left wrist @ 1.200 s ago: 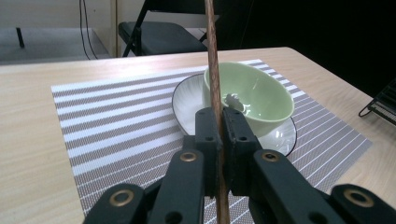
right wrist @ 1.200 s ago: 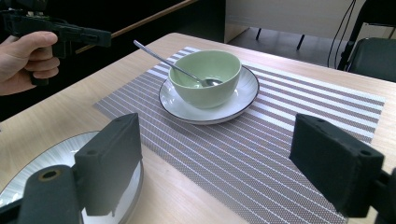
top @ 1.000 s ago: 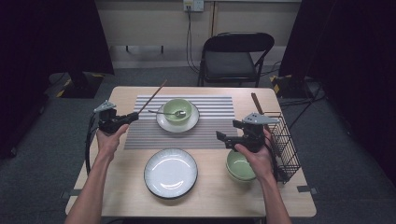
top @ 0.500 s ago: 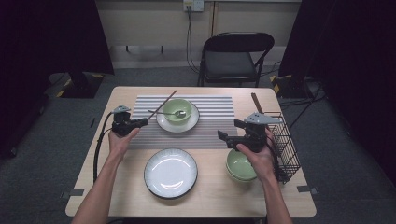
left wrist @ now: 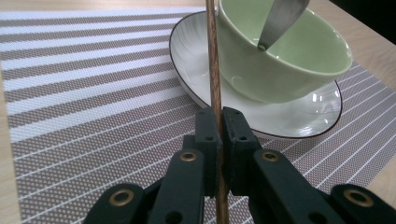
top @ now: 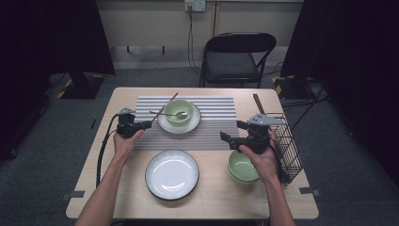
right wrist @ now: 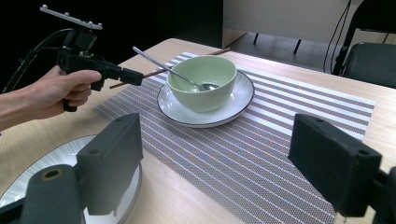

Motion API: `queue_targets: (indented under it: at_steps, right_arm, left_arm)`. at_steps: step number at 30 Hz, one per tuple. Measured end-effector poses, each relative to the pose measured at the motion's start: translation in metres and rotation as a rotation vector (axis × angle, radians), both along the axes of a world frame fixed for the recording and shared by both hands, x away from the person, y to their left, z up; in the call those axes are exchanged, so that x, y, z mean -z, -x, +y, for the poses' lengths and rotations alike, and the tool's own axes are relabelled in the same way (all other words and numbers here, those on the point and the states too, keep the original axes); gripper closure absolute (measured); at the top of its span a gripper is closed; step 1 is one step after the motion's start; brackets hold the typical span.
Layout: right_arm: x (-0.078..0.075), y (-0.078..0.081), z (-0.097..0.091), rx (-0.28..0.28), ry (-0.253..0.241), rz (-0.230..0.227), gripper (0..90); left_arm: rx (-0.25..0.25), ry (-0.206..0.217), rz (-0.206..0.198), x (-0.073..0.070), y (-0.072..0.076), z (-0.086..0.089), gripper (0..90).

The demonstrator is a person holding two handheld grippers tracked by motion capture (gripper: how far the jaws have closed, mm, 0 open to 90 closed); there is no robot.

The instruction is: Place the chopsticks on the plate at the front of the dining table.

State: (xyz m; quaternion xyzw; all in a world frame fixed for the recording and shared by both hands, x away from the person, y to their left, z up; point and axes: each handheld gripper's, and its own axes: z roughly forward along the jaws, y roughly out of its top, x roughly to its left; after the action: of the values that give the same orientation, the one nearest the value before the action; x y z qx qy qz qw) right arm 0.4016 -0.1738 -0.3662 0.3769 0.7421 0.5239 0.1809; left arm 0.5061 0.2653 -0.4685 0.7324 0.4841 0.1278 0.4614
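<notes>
High view: left gripper (top: 147,124) on the striped placemat (top: 211,134), clamping a chopstick (top: 168,101) beside the green bowl (top: 179,111).
Left gripper view: jaws pinched tight on the stick — it runs up past the saucer (left wrist: 299,116).
Right gripper view: right gripper (right wrist: 229,161) jaws wide, nothing between them.

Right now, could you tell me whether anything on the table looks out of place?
One brown chopstick slants across the striped placemat beside the white saucer, clamped in the left gripper; nothing looks spilled or broken.
</notes>
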Motion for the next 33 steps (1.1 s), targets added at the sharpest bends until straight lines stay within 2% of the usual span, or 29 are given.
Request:
queue_targets:
  at_steps: [3, 8, 10, 23, 28, 30, 33]
  right_arm:
    - [0.0, 0.0, 0.0, -0.001, 0.002, -0.002, 16.8]
    - [-0.001, 0.001, 0.0, -0.001, -0.003, -0.002, 16.8]
    - [0.0, 0.0, 0.0, -0.003, -0.001, -0.002, 16.8]
    - [-0.001, 0.0, 0.001, -0.003, -0.004, -0.001, 16.9]
    - [0.0, -0.001, 0.001, -0.004, -0.004, 0.002, 16.8]
    - [0.0, -0.001, 0.002, -0.006, -0.003, 0.001, 16.8]
    - [0.0, -0.001, 0.002, -0.006, -0.004, 0.0, 16.9]
  left_arm:
    - [-0.005, 0.009, -0.005, 0.004, 0.0, -0.002, 86.0]
    - [-0.022, 0.012, 0.03, 0.018, 0.0, 0.001, 86.0]
    - [-0.022, 0.017, 0.031, 0.021, 0.0, 0.001, 85.9]
    - [-0.023, 0.007, 0.027, 0.019, -0.001, -0.004, 84.6]
    - [-0.012, 0.017, 0.027, 0.018, 0.0, -0.001, 79.3]
    - [-0.009, 0.004, 0.029, 0.018, 0.0, -0.001, 75.0]
    - [0.003, 0.021, 0.024, 0.016, 0.001, 0.001, 70.1]
